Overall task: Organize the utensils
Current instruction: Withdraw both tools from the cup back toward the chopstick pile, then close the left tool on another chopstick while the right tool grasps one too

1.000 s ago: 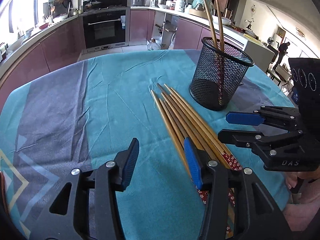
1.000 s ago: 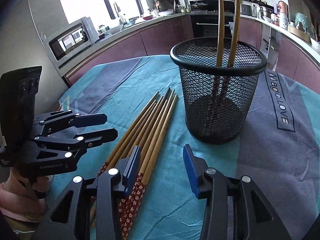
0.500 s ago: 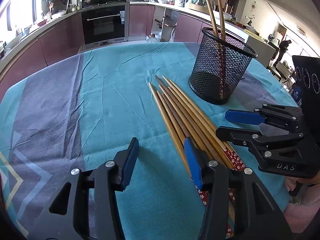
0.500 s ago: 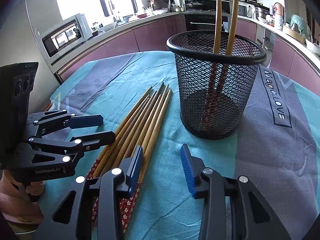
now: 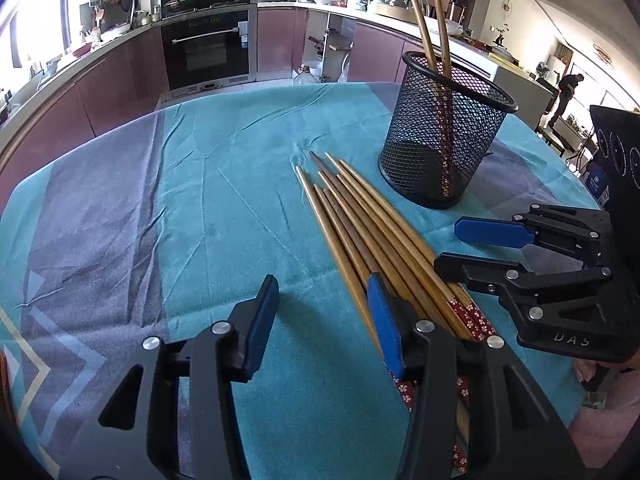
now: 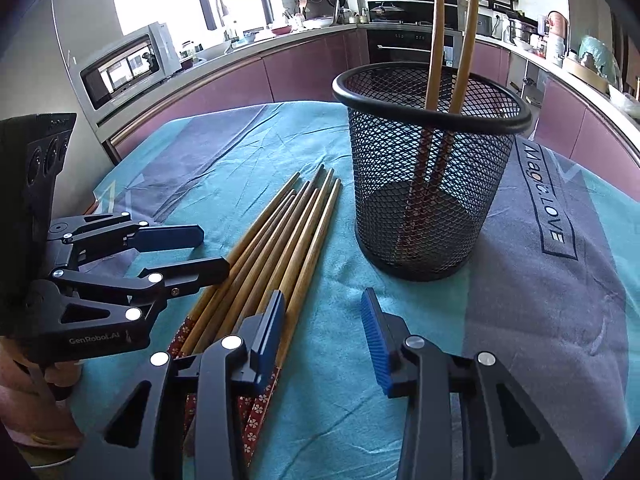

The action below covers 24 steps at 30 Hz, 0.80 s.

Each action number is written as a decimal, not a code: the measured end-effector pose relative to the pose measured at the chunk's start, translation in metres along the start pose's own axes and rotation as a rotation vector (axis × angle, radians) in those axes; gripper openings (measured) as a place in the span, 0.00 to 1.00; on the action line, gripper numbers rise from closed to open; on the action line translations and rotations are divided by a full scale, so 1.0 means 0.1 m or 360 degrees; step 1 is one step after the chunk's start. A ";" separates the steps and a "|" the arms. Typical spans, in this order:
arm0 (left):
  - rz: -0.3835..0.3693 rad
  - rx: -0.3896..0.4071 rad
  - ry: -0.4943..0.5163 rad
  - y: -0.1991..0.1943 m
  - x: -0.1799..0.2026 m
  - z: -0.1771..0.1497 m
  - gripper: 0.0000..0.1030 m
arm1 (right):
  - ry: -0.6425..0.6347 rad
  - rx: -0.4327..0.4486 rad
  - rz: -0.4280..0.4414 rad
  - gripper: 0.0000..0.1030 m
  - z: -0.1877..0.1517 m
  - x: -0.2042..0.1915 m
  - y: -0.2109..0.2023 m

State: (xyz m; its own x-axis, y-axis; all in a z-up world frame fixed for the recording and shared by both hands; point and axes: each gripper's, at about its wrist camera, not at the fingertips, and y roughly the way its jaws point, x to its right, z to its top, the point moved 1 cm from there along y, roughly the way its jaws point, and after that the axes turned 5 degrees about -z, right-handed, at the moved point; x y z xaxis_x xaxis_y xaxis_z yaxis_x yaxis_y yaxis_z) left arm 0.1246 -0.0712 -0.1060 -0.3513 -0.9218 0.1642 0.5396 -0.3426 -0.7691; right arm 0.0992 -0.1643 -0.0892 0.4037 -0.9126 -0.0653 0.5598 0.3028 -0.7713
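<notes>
Several wooden chopsticks (image 5: 372, 224) with red flowered ends lie side by side on the teal tablecloth; they also show in the right wrist view (image 6: 280, 244). A black mesh cup (image 5: 440, 144) stands upright beyond them with two chopsticks (image 5: 432, 12) leaning inside; the cup also shows in the right wrist view (image 6: 432, 168). My left gripper (image 5: 324, 312) is open and empty, its right finger over the bundle's near end. My right gripper (image 6: 320, 332) is open and empty, its left finger over the bundle's right edge. Each gripper shows in the other's view, left (image 6: 200, 252) and right (image 5: 452, 244).
The table is covered by a teal and grey cloth (image 5: 120, 208) printed with "Magic LOVE" (image 6: 548, 196). Behind it run purple kitchen cabinets with an oven (image 5: 208, 48) and a microwave (image 6: 128, 68). The table edge is near my grippers.
Both grippers have moved slightly forward and lower toward the chopstick bundle. The cup and chopsticks have not moved. Both stay open.
</notes>
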 end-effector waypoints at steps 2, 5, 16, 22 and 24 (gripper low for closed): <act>0.0000 -0.0001 0.0008 -0.01 0.00 -0.02 0.43 | -0.0019 0.0000 -0.0017 0.36 0.00 -0.02 0.00; 0.0007 -0.0013 0.0031 -0.01 0.00 -0.04 0.42 | -0.0025 -0.0003 -0.0025 0.36 0.00 -0.02 0.00; 0.0042 -0.0013 0.0039 0.06 0.00 0.01 0.32 | -0.0076 -0.0015 -0.0081 0.29 0.06 -0.09 0.08; 0.0036 -0.0020 0.0016 0.09 -0.02 0.06 0.25 | -0.0088 -0.0018 -0.0080 0.26 0.14 -0.13 0.15; 0.0046 -0.0019 0.0010 0.11 -0.02 0.09 0.23 | -0.0095 -0.0018 -0.0083 0.24 0.17 -0.15 0.18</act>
State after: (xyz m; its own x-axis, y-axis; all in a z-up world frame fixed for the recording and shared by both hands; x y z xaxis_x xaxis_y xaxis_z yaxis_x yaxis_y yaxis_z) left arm 0.1379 -0.0749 -0.1092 -0.3403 -0.9301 0.1379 0.5406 -0.3135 -0.7807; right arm 0.1156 -0.1405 -0.0911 0.4166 -0.9090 0.0127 0.5733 0.2518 -0.7797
